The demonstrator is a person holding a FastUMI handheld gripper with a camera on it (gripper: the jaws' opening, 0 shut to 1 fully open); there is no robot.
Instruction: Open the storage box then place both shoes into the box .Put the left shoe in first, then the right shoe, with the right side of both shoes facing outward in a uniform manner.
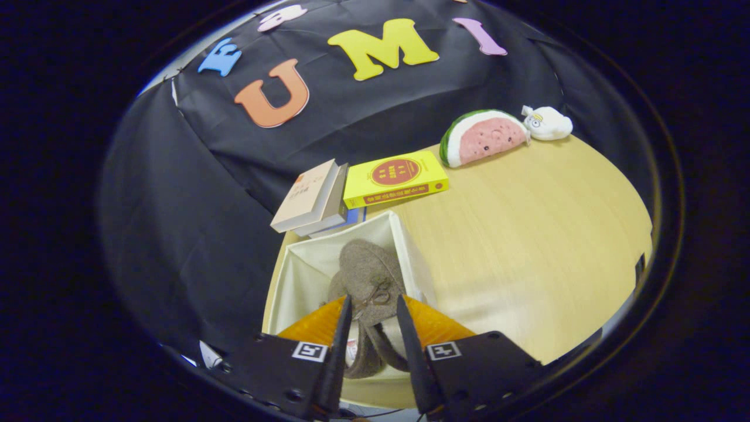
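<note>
A pale wooden table [527, 234] with a fine straight grain is seen, backed by a wall of draped black cloth. At its far edge a yellow book [395, 178] lies flat beside a leaning stack of books [313, 199] in beige and blue covers. Further along, a plush watermelon slice [483, 136] and a small white soft toy [548, 123] are set touching each other. Nearer, a storage box [299, 275] of cream fabric, square and soft-walled, is stood open on the table. A shoe [369, 281] of grey-brown felted material, rounded at the toe and laced, is held inside the box. The gripper [375, 308] is positioned over the box, its dark tapered fingers [341, 328] pressed on the shoe from both sides near the laces, orange padding being visible behind them.
</note>
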